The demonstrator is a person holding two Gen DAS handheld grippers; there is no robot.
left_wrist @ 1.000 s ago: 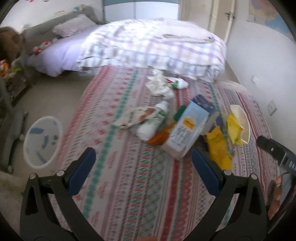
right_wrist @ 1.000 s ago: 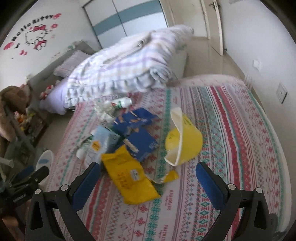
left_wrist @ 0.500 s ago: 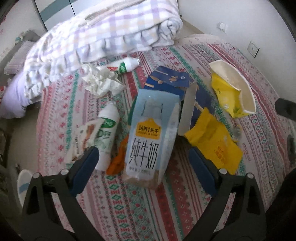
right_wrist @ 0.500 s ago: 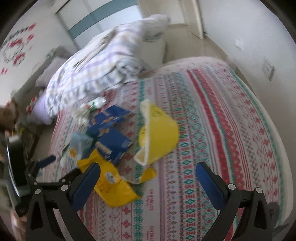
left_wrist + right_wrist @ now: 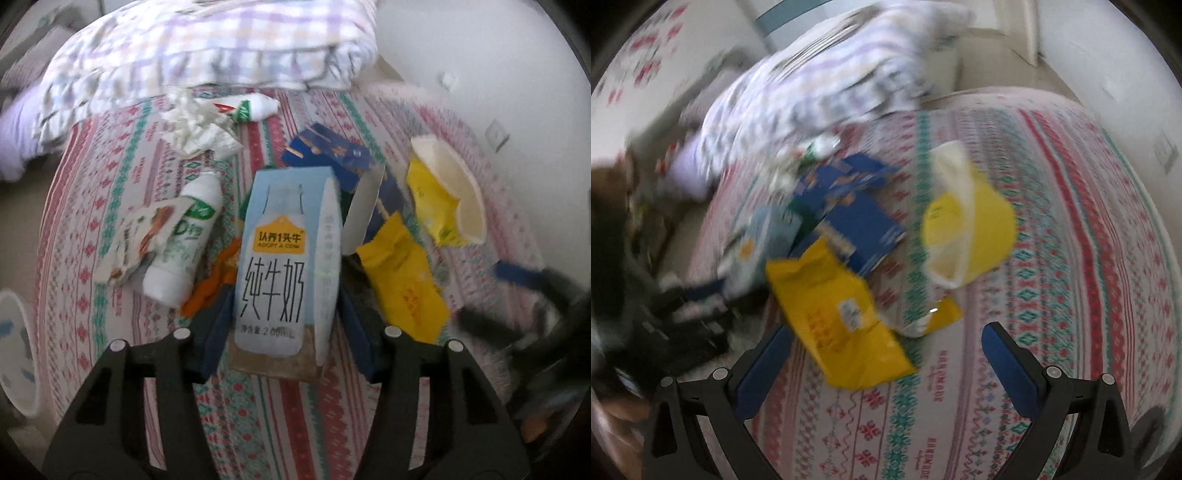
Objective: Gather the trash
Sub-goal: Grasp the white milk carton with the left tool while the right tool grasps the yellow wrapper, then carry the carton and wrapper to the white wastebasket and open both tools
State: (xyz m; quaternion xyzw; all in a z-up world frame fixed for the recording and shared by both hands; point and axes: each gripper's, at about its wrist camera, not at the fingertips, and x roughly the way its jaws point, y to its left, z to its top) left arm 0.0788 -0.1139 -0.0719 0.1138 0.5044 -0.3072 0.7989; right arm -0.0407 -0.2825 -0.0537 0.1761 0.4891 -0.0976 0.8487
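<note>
A pale blue milk carton lies on the patterned bedspread among other trash. My left gripper straddles its lower half; its jaws are closing and both blue pads sit against the carton's sides. Beside the carton lie a white bottle, an orange wrapper, crumpled tissue, a blue box, a yellow bag and a yellow paper cup. My right gripper hangs open just above the yellow bag, with nothing between its fingers.
A folded checked quilt lies behind the trash. A white bin stands on the floor off the bed's left edge. A white wall with a socket borders the right side. The right wrist view is motion-blurred.
My left gripper came down and forward over the milk carton and its jaws narrowed onto it. The right gripper dropped toward the yellow bag, jaws still wide.
</note>
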